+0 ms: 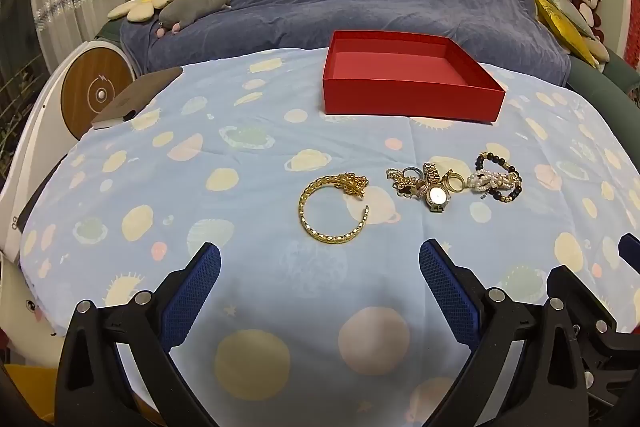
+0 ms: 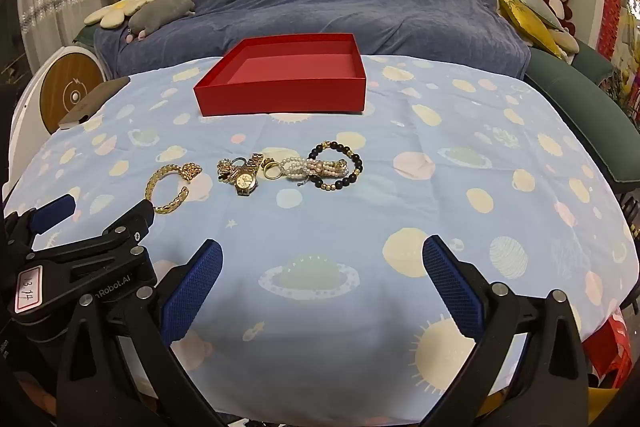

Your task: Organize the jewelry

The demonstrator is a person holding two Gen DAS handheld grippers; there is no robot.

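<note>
Just ahead of the left claw (image 1: 320,263), on the blue planet-print tablecloth (image 1: 248,307), lay an open gold bangle (image 1: 333,211) of chain-like links, a bunched gold chain (image 1: 354,183) touching its far edge. To the right of it, ahead of that claw's right finger, the other pieces sat in a tight cluster: a small gold charm piece (image 1: 402,181), a gold watch (image 1: 435,193) with a pale round face, a gold ring (image 1: 455,183), and a tangle of pearl strands (image 1: 494,181) looped with a black-and-gold bead bracelet (image 1: 500,173). Farther ahead stood a shallow red box (image 1: 412,83), open-topped, well apart from the jewelry.

The left claw stood open, its blue-padded fingers spread wide and holding nothing. The right claw (image 2: 322,263) was likewise open and empty, with the bracelet tangle (image 2: 336,167) and watch (image 2: 246,181) ahead of it and the bangle (image 2: 166,189) off to its left.

The right view showed the left claw (image 2: 104,213) from the side, low at its left, with a "13.14" label on its body. The left view caught only a sliver of the right claw (image 1: 630,247) at its right edge.
</note>
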